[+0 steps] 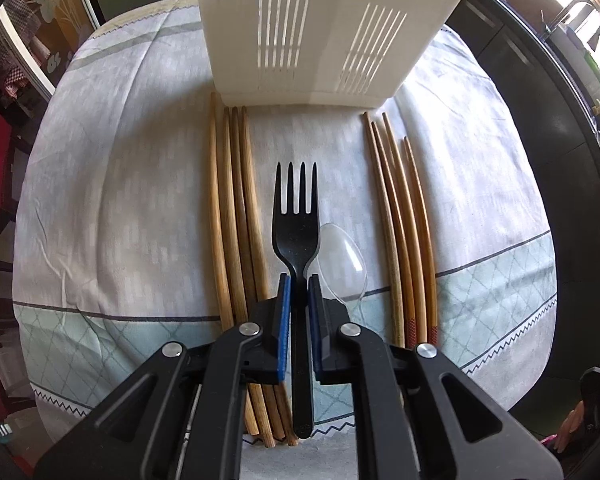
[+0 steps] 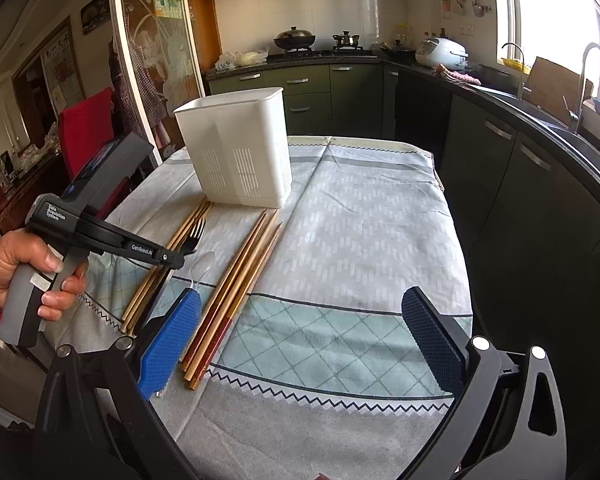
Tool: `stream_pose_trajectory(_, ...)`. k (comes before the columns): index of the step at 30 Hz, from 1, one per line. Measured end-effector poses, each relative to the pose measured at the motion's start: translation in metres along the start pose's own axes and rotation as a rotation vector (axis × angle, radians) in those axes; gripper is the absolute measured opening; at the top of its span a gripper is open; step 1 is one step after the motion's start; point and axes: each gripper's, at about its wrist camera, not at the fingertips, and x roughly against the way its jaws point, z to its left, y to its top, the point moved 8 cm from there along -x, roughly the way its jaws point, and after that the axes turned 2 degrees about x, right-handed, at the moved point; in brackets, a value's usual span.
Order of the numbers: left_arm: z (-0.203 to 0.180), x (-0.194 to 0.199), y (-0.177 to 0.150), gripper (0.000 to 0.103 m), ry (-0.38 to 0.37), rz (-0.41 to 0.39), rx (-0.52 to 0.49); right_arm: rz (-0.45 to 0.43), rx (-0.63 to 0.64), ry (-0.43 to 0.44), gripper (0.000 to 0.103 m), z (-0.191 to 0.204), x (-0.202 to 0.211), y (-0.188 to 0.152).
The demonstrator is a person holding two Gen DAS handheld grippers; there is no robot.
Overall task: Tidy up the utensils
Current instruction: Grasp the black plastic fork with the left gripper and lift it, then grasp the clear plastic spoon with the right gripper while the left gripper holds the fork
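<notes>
tablecloth [image 2: 360,216]: pale patterned, covers whole table
red chair [image 2: 86,128]: beyond table's left edge
rice cooker [image 2: 440,51]: far counter

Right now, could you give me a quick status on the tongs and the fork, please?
Left tongs shut on black fork. Right tongs open, empty. White caddy ahead; clear spoon touching the fork's right side.

Left gripper [image 1: 299,280] pitched steeply down, jaws clamped, hand [image 2: 18,268] squeezing the handle. Right gripper [image 2: 304,344] angled down, jaws wide apart.
</notes>
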Motion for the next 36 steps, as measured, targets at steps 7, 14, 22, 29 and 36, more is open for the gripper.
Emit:
stream_pose_trajectory(7, 0.016, 0.062, 0.014, 0.009, 0.001, -0.161, -0.027, 0.208, 0.103, 0.160, 0.099, 0.062, -0.040, 0.011)
stream_pose_trajectory(14, 0.063, 0.093, -0.004, 0.009, 0.037, -0.215, -0.015, 0.476, 0.086, 0.237, 0.083, 0.108, -0.108, 0.016)
stream_pose_trajectory(22, 0.093, 0.091, -0.009, 0.009, 0.024, -0.218, 0.014, 0.653, 0.085, 0.188, 0.043, 0.128, -0.154, 0.001)
stream_pose_trajectory(29, 0.097, 0.088, -0.008, 0.009, 0.013, -0.228, 0.004, 0.673, 0.087, 0.095, 0.033, 0.127, -0.176, -0.003)
stream_pose_trajectory(36, 0.095, 0.087, -0.007, 0.009, 0.005, -0.242, -0.008, 0.622, 0.129, 0.015, 0.011, 0.137, -0.179, -0.003)
